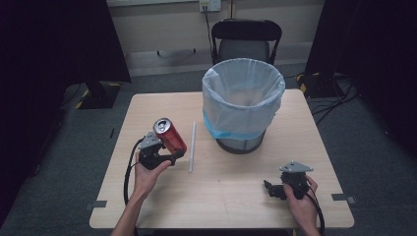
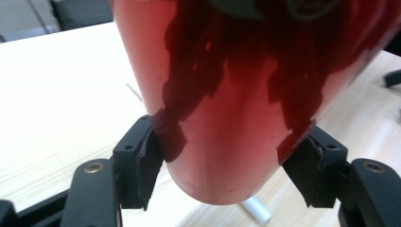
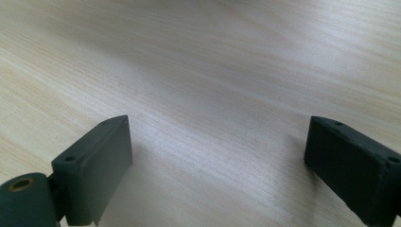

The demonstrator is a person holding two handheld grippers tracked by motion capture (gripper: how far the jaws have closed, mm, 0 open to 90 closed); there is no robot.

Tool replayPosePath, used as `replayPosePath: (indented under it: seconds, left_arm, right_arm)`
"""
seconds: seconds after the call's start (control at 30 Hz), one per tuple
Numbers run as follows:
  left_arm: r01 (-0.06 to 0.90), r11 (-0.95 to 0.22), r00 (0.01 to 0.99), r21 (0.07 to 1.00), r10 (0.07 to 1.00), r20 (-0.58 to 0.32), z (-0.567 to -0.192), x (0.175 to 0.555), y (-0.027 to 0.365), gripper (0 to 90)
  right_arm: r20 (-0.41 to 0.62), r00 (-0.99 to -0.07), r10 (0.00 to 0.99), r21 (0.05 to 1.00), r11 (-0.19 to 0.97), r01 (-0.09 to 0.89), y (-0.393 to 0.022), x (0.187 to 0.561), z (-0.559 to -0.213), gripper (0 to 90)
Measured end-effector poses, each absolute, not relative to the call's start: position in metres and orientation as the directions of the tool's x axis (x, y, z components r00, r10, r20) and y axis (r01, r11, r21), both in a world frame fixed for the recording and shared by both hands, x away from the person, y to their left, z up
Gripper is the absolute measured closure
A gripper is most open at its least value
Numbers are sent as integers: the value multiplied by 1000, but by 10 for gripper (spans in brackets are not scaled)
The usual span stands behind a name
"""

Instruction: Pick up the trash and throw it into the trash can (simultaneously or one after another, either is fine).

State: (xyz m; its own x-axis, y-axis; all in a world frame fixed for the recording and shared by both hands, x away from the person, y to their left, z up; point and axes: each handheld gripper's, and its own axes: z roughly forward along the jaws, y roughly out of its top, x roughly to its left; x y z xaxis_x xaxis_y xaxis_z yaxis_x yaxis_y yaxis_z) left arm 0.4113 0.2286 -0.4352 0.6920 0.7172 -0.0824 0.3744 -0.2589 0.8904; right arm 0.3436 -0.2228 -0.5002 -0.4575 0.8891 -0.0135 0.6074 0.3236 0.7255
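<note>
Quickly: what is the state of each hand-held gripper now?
Left hand-held gripper: closed on the red can.
Right hand-held gripper: open, holding nothing.

A wooden bench (image 1: 221, 196) seen from above. At left, a hand holds the left gripper (image 1: 169, 156), its fingers clamped on a tilted red can (image 1: 170, 135). Just right of the can lies a white straw (image 1: 192, 146). A bin (image 1: 243, 103) lined with a pale bag stands farther back. At right, the right gripper (image 1: 269, 187) rests low on the bench.
</note>
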Motion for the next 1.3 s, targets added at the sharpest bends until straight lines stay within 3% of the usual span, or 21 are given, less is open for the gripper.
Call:
replayPosePath:
  seconds: [1.3]
  left_arm:
    - [236, -200, 743, 951, 668, -44, -345, 423, 207, 341]
  right_arm:
    - [-12, -460, 888, 726, 324, 606, -223, 344, -500, 77]
